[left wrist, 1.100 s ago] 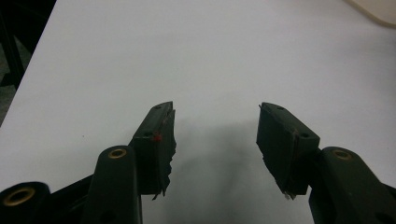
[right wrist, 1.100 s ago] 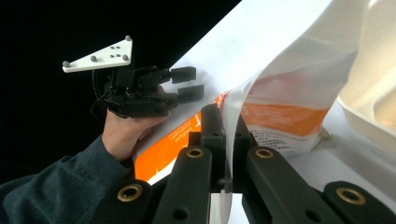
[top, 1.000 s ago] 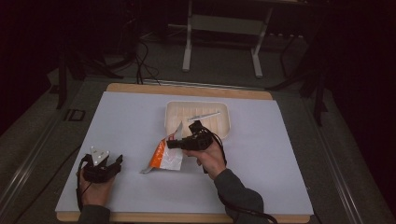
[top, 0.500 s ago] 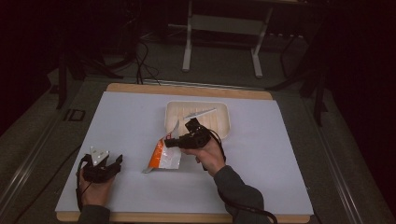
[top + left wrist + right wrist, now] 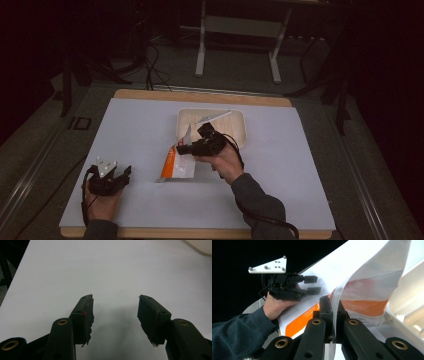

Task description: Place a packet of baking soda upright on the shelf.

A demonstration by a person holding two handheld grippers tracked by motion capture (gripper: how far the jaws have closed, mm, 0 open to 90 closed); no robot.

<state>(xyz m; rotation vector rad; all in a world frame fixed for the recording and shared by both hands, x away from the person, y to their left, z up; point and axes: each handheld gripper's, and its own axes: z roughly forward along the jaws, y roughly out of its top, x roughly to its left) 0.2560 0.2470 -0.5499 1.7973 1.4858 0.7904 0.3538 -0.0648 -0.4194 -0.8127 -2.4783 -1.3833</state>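
Orange-white packet (image 5: 364, 305) edge hidden inside right claw (image 5: 333, 312).

Tray (image 5: 235, 131): on table (image 5: 300, 175), far centre.
Bag (image 5: 179, 162): on table, just in front-left of tray, touching its near edge.
R gripper (image 5: 186, 148): over bag, betw. bag & tray.
L gripper (image 5: 125, 172): near-left of table, well apart from bag.

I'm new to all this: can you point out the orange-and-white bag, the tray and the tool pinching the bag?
orange-and-white bag (image 5: 176, 167), high view, on its flat printed face.
tray (image 5: 235, 131), high view, on its bare floor.
right tool (image 5: 332, 312), right gripper view, between its tips, clamped on the bag's edge.
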